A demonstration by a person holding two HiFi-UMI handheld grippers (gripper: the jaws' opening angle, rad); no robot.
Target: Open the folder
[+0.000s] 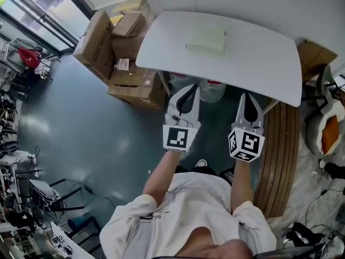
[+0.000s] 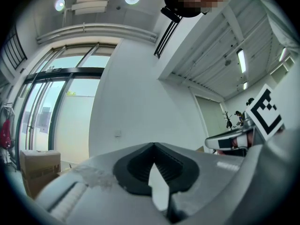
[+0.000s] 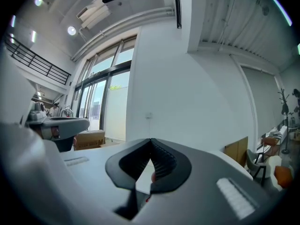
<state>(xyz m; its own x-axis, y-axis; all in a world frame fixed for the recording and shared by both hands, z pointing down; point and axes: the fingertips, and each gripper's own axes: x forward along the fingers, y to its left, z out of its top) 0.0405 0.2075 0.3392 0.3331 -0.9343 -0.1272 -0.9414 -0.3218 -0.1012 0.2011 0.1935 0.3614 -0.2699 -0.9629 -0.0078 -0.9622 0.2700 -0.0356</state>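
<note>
In the head view a pale green folder lies closed and flat on the far middle of a white table. Both grippers are held side by side in front of the table's near edge, short of the folder and pointing toward it. My left gripper is shut with nothing between its jaws, and its tips meet in the left gripper view. The right gripper is shut and empty too, its tips touching in its own view. Neither gripper view shows the folder.
Cardboard boxes are stacked on the floor left of the table. Plastic bags sit under the table's near edge. A slatted wooden bench runs along the right, and a chair with an orange cushion stands beyond it.
</note>
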